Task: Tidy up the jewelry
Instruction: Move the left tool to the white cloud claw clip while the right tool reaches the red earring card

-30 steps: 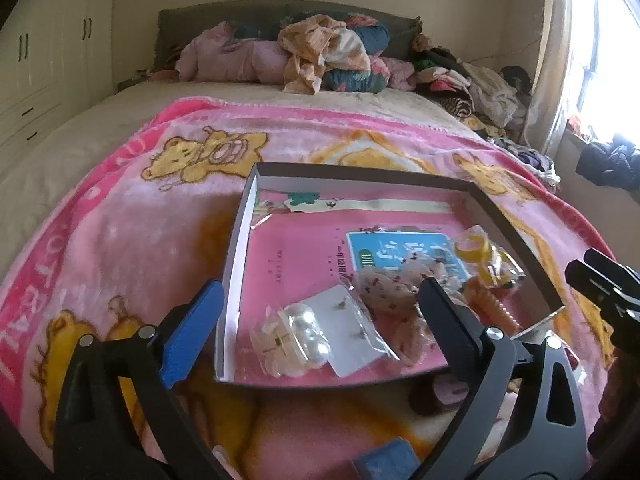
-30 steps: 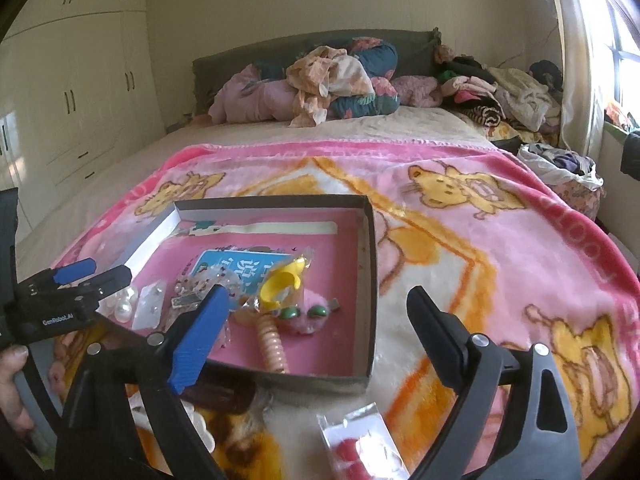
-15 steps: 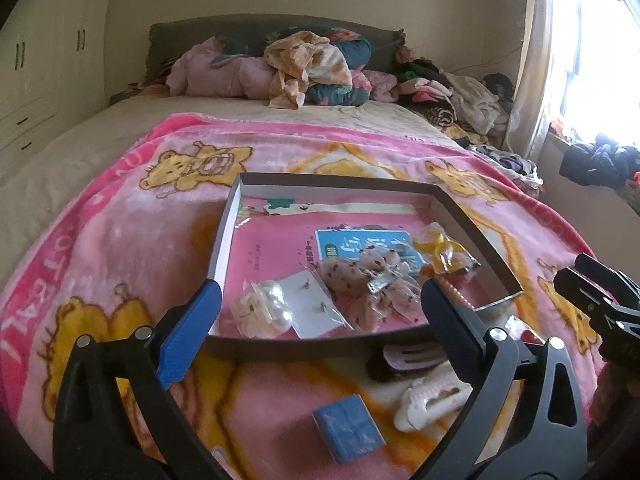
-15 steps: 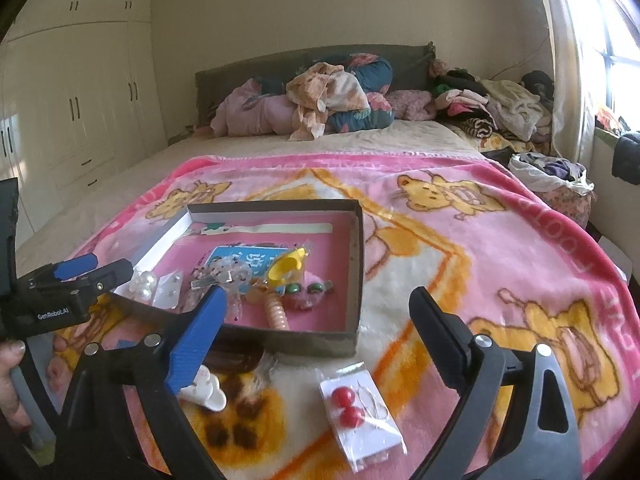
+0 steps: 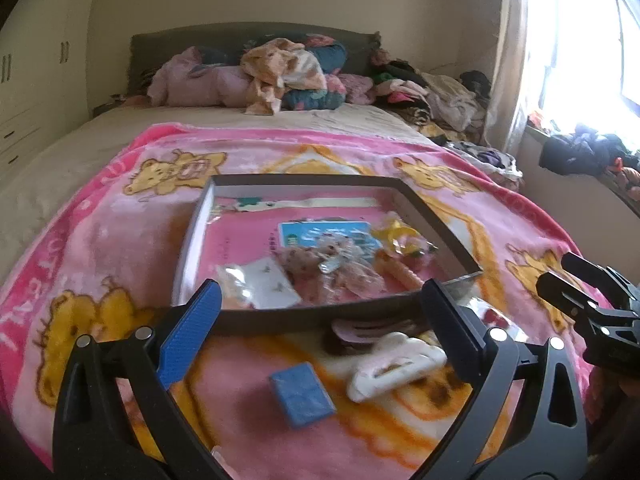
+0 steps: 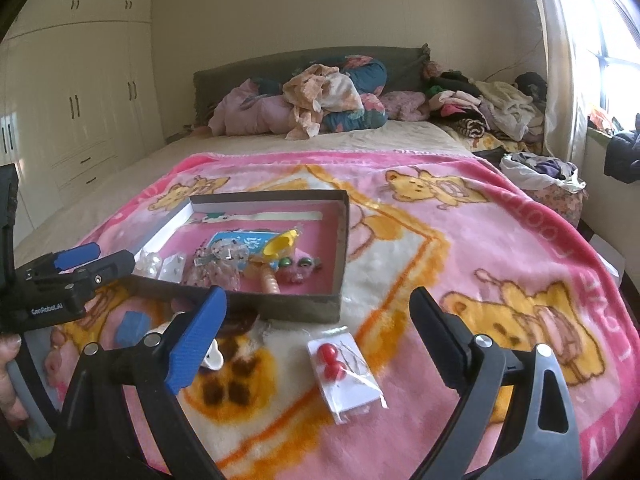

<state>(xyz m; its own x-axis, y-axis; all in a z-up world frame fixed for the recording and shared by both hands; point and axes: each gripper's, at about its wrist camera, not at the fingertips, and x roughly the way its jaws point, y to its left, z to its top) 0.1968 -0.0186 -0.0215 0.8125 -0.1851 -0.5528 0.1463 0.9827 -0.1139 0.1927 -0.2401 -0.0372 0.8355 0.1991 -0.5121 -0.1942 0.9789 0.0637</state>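
A shallow grey box (image 5: 312, 314) (image 6: 340, 240) with a pink floor lies on the pink bear blanket. It holds several bagged jewelry pieces, a blue card (image 5: 328, 232) and a yellow item (image 6: 280, 244). In front of the box lie a small blue box (image 5: 300, 394) (image 6: 130, 326), a white hair claw (image 5: 396, 364), a pink clip (image 5: 368, 326) and a bagged card with red beads (image 6: 344, 372). My left gripper (image 5: 320, 328) is open and empty, above the blue box and claw. My right gripper (image 6: 320, 332) is open and empty, above the red bead card.
The blanket (image 6: 500, 248) covers the near half of the bed. Piled clothes and bedding (image 6: 320, 100) lie by the headboard and along the right side. White wardrobes (image 6: 80, 112) stand at the left. A window (image 5: 592, 40) is at the right.
Both grippers have pulled back and up from the box. The loose items in front of the box have come into view. Both stay open and empty.
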